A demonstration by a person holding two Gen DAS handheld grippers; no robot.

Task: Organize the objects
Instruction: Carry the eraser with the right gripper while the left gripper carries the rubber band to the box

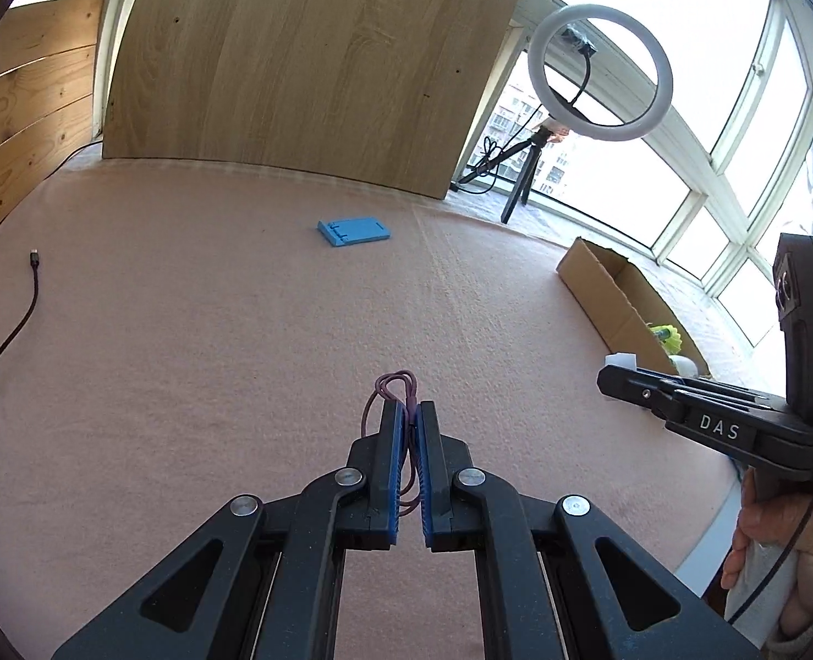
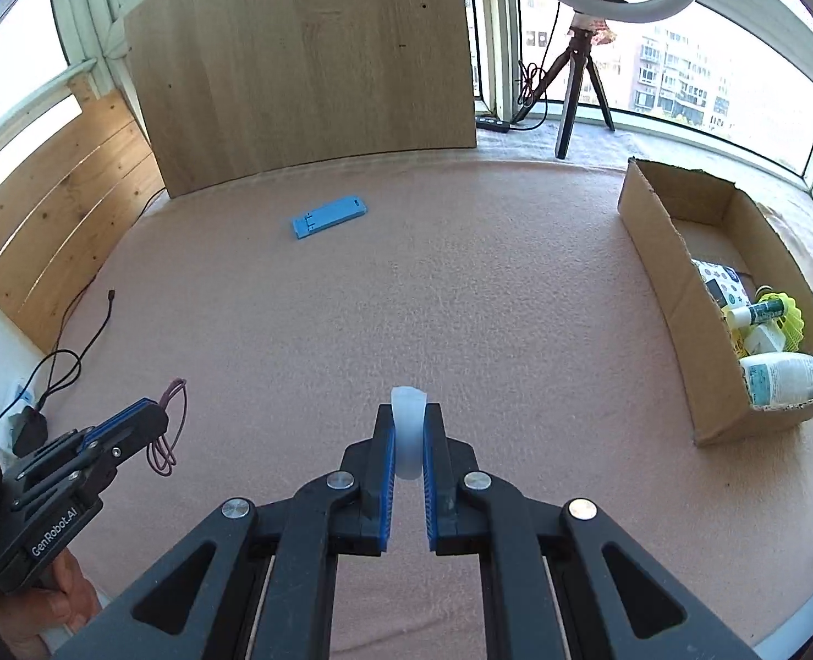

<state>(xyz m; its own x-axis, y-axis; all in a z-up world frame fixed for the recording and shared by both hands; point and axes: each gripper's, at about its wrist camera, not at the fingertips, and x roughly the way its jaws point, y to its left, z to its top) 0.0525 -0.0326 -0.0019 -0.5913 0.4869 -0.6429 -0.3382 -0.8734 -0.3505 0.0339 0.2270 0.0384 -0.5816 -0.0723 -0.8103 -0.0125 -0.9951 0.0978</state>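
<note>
L gripper (image 1: 411,412) clenched on a coiled purple cord (image 1: 393,385), held above the pink worktop (image 1: 214,330). R gripper (image 2: 410,418) clenched on a white translucent roll (image 2: 408,429). Readable: "DAS" on R gripper body in left view, "GenRobot.AI" on L body in right view. Blue stand (image 2: 327,215) lies flat near wood board (image 2: 307,55). Cardboard box (image 2: 659,231) at right w/ bottles; their labels too small to read.

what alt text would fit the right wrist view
The right gripper is shut on a translucent white piece above a pink cloth. At right, a cardboard box holds bottles; at left, the left gripper grips a purple cord.
</note>
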